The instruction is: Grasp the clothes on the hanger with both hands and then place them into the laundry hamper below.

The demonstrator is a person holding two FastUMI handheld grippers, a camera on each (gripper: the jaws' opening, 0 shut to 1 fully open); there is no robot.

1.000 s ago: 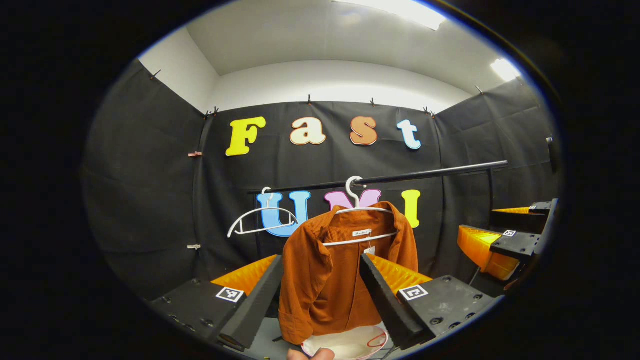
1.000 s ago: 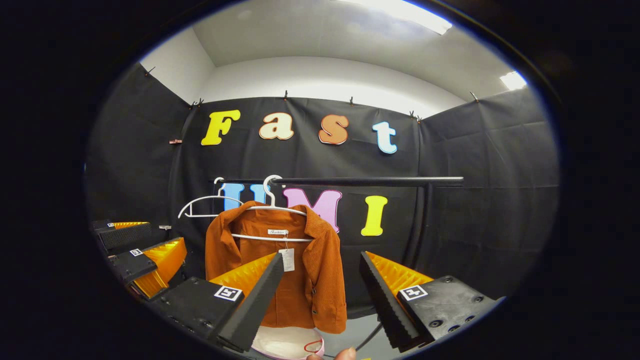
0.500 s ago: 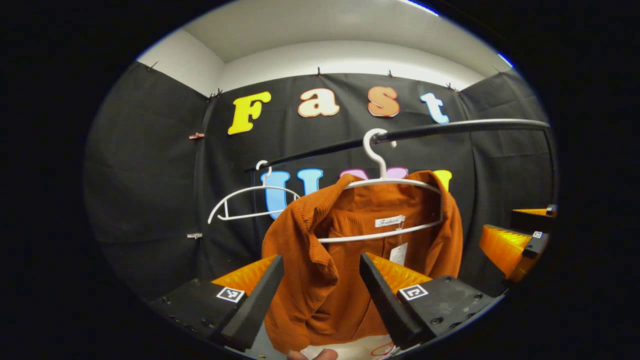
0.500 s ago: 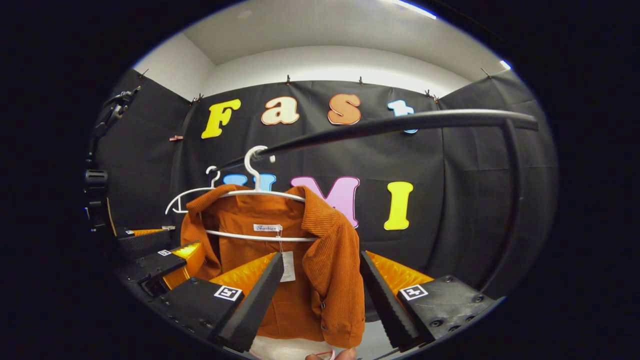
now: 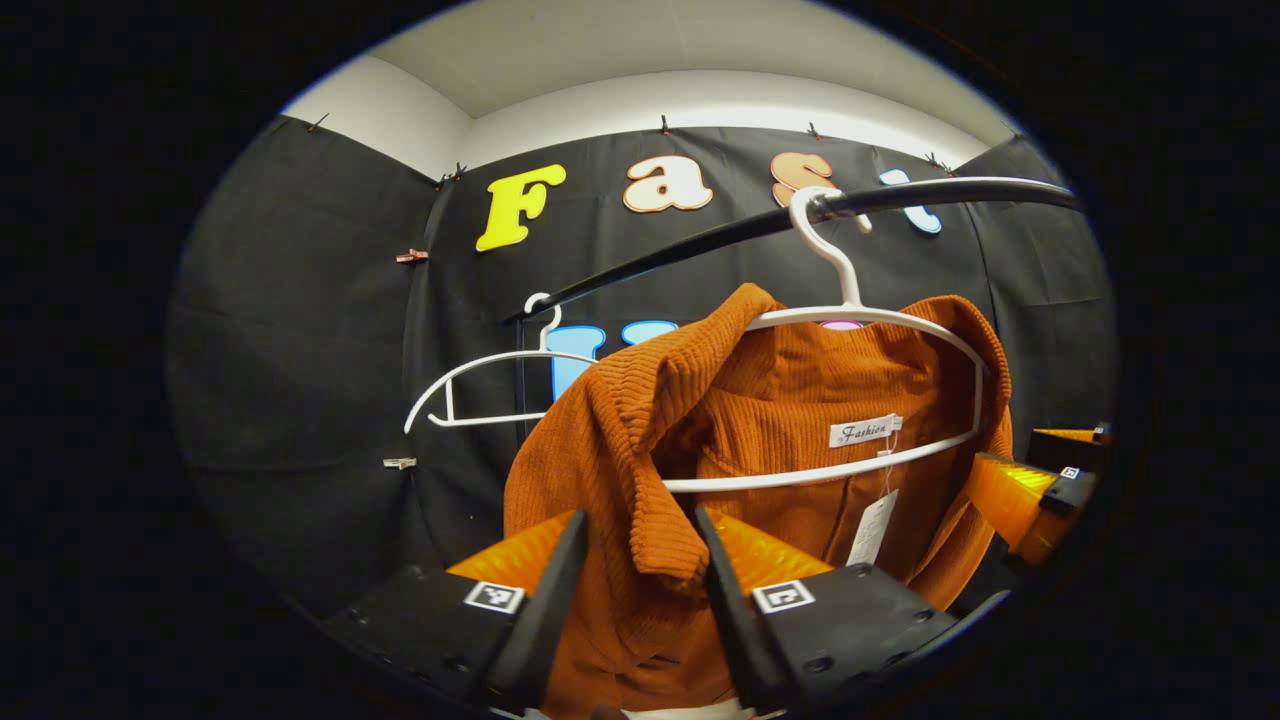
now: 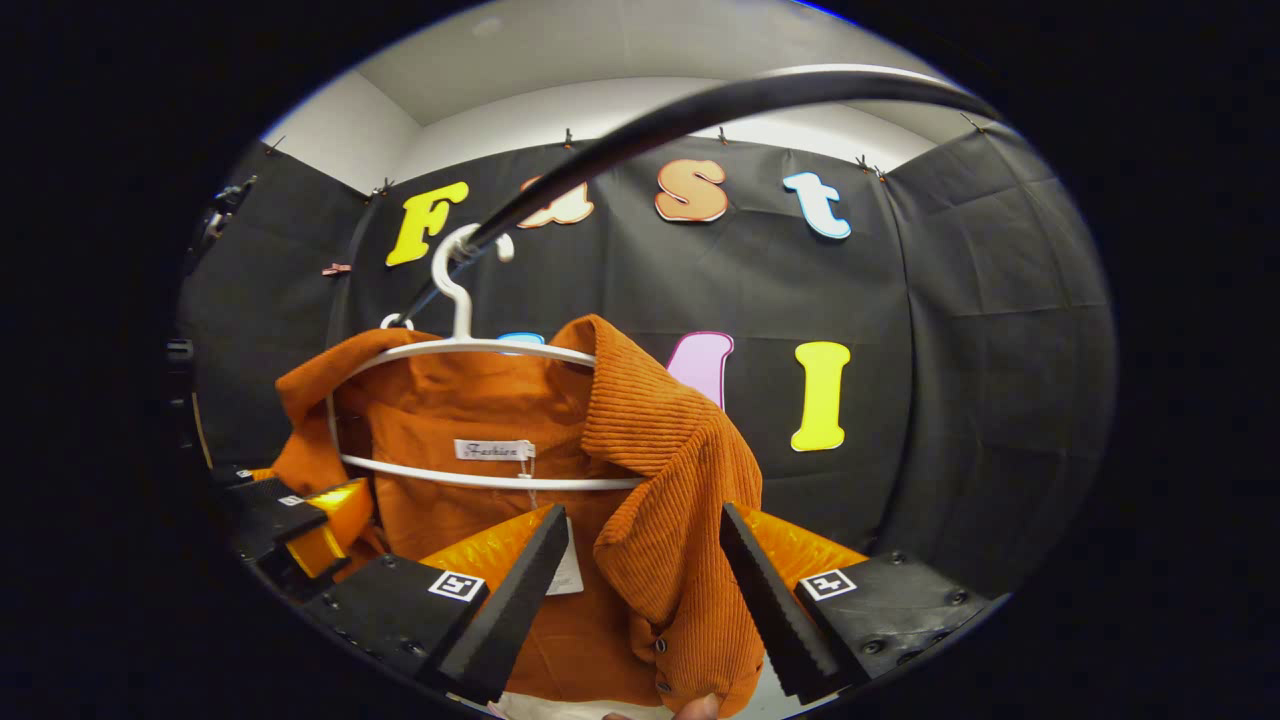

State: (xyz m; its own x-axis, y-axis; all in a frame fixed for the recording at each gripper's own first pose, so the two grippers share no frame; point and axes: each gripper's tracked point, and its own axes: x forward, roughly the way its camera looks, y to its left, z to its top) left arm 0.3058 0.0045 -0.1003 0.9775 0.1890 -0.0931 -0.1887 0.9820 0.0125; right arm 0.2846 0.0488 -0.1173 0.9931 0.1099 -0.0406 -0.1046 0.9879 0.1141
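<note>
Both claws are closing in on the orange jacket [image 5: 800,400], which is hanging on its white hanger [image 5: 860,320] from the black rail [image 5: 700,250] — it is looming far larger than a second ago. The left claw [image 5: 630,590] is narrowing around the jacket's left front edge, though real pinching is unclear; the right claw [image 6: 640,600] is gaping wide around the right edge, gripping nothing. The left gripper view is showing a spare empty hanger [image 5: 480,385] — the right gripper view, the jacket's hem buttons.

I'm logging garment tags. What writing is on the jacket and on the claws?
Neck label of the orange corduroy jacket: one short script word, not transcribed here.
Hang tag: print too small to read.
Marker square on the left claw: coded pattern, no words.
Right claw: the same kind of pattern.
</note>
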